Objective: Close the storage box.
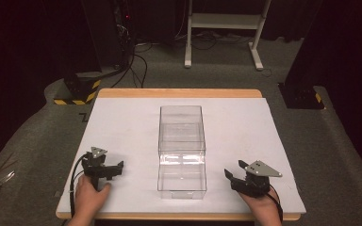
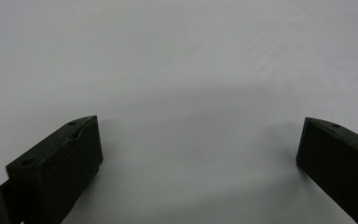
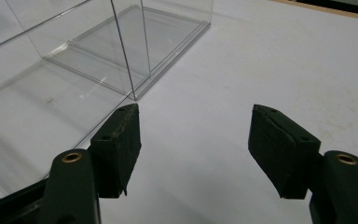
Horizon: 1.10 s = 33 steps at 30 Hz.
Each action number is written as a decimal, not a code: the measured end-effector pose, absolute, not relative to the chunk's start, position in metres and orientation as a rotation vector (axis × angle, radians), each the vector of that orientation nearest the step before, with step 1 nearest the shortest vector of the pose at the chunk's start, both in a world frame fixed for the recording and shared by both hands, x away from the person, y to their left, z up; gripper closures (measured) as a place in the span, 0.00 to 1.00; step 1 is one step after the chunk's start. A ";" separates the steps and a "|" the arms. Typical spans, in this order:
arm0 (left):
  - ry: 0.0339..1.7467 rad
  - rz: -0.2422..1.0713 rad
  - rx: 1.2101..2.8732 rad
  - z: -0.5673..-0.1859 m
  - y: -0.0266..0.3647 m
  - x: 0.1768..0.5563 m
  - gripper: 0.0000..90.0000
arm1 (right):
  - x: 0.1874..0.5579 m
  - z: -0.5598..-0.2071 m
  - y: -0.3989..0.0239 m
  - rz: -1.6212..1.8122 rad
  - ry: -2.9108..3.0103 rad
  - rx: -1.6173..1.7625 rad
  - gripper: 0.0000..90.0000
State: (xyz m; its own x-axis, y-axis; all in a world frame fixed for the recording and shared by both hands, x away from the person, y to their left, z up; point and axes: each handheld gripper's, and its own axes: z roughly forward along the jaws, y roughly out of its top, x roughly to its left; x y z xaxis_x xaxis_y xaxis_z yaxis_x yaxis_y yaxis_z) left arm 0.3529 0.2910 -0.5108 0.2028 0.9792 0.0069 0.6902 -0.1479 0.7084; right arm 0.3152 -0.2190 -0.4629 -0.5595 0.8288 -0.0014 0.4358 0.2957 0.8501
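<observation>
The left gripper [image 1: 111, 162] sits left of the clear box [image 1: 181, 132], jaws spread wide over bare white table [image 1: 122, 122], gripping nothing. The box stands mid-table, untouched by either tool. Just right of its near end, the right gripper [image 1: 235, 169] points toward it, jaws apart and empty. I'd say the handling has yet to start: approach and grasp both remain.

High view is looking forward and down over the table [image 1: 122, 122]. Gripper views are sitting low, close to its white surface; the right one is sharing the clear box [image 3: 98, 51].
</observation>
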 end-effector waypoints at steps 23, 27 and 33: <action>1.549 0.650 1.908 -0.511 0.291 0.353 0.01 | 0.298 -0.445 -0.199 1.271 2.143 1.039 0.35; 1.548 0.650 1.908 -0.511 0.291 0.353 0.01 | 0.291 -0.439 -0.193 1.292 2.152 1.010 0.34; 1.549 0.650 1.908 -0.511 0.291 0.353 0.01 | 0.282 -0.432 -0.185 1.337 2.159 0.971 0.34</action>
